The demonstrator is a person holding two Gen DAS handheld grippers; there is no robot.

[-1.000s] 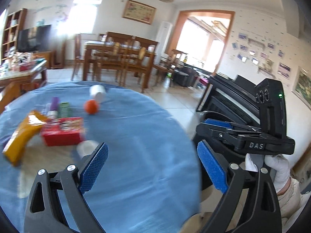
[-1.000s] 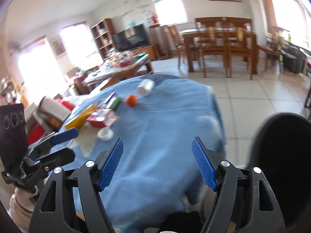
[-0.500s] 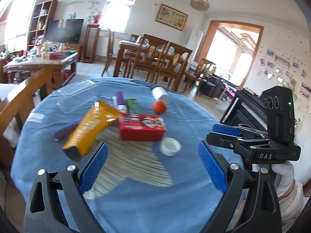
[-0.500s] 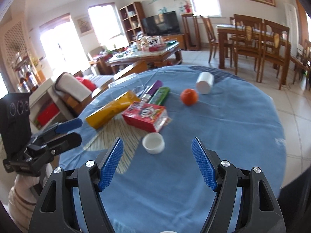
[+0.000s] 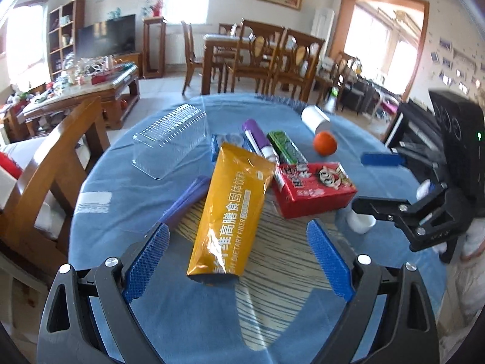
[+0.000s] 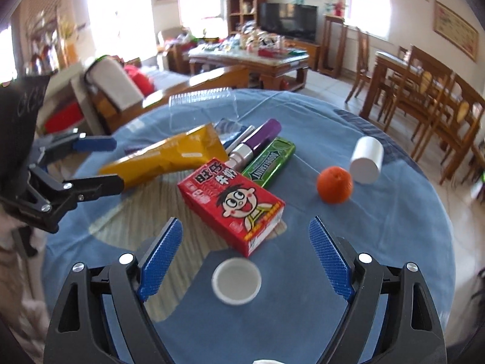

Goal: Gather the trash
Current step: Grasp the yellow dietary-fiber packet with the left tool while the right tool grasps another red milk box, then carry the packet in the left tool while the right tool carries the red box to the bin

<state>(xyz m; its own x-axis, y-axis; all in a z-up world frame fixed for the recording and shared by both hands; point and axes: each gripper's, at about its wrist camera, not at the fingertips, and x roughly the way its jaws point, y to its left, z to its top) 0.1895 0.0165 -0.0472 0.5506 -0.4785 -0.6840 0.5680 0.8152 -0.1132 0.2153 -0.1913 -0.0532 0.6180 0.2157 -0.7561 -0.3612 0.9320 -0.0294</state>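
Hovering with jaws spread, the left gripper (image 5: pixel 236 261) faces the yellow fiber pouch (image 5: pixel 233 209); the right gripper (image 6: pixel 245 254), also spread, nears the small white cup (image 6: pixel 236 280). The cup could tip or skid away if pinched off-centre.

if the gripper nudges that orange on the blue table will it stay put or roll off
The orange is round and lies free on the flat tablecloth, so a nudge would probably send it rolling. The white cylinder lying beside it might stop it on that side. Its rind looks firm, so a gentle squeeze from the pads should hold.
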